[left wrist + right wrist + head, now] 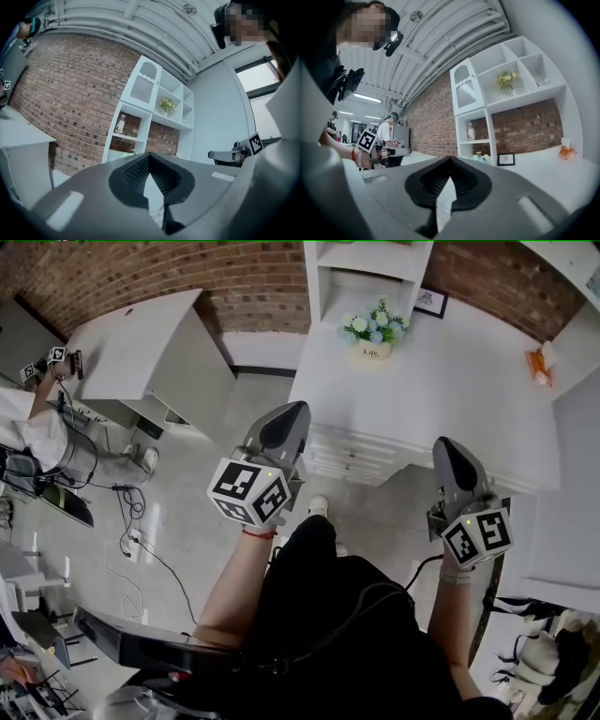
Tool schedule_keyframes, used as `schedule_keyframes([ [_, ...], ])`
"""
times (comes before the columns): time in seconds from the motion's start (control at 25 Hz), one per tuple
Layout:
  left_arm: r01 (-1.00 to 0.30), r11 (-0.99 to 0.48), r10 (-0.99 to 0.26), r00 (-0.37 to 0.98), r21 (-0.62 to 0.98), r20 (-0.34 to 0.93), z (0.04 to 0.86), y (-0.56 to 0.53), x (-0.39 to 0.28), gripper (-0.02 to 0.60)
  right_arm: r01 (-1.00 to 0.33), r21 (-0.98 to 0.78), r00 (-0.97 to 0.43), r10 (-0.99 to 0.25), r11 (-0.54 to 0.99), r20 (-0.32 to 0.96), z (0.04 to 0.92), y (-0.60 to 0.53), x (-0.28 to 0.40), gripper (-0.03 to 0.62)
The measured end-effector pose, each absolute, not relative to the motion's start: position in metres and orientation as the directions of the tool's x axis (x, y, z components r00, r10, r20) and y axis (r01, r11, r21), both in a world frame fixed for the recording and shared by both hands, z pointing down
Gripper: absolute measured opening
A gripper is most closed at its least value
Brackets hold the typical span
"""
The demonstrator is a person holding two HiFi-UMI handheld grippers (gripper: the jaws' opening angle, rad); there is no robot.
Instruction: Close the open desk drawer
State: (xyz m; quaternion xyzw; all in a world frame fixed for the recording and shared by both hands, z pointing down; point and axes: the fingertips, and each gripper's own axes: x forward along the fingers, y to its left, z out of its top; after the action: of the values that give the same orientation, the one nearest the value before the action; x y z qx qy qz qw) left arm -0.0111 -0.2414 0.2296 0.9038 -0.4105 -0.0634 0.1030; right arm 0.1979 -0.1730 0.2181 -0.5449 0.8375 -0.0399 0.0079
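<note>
My left gripper [149,157] has its jaws brought together at the tips with nothing between them, only the small diamond-shaped gap behind the ribbed pads. My right gripper [450,161] reads the same, tips closed and empty. In the head view both are held out in front of me in the air, the left gripper [284,427] just at the near left corner of the drawer bank, the right gripper [453,460] off to its right, each carrying its marker cube at the back. The drawer [352,457] sits in the stack of white fronts under the near edge of the white desk [450,381], between my two grippers. From this steep angle I cannot tell how far out it stands, nor whether the left gripper touches it. On the desk top a flower pot [375,332] stands close to the shelf unit [154,112], with a small picture frame [431,303] leaning against the brick wall [253,282] to its right. An orange item [537,365] lies towards the desk's far right. A bottle [121,124] stands on one of the shelves. Well off to the left there is a second white desk [150,352].
</note>
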Motion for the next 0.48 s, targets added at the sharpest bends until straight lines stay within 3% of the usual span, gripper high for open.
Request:
schedule_keyframes([
  [0.48, -0.720, -0.655, -0.742, 0.670, 0.231, -0.014, 0.224, -0.243, -0.001, -0.002, -0.910, -0.079, -0.408, -0.913, 0.407, 0.005, 0.206, -0.169, 0.195, 0.000],
])
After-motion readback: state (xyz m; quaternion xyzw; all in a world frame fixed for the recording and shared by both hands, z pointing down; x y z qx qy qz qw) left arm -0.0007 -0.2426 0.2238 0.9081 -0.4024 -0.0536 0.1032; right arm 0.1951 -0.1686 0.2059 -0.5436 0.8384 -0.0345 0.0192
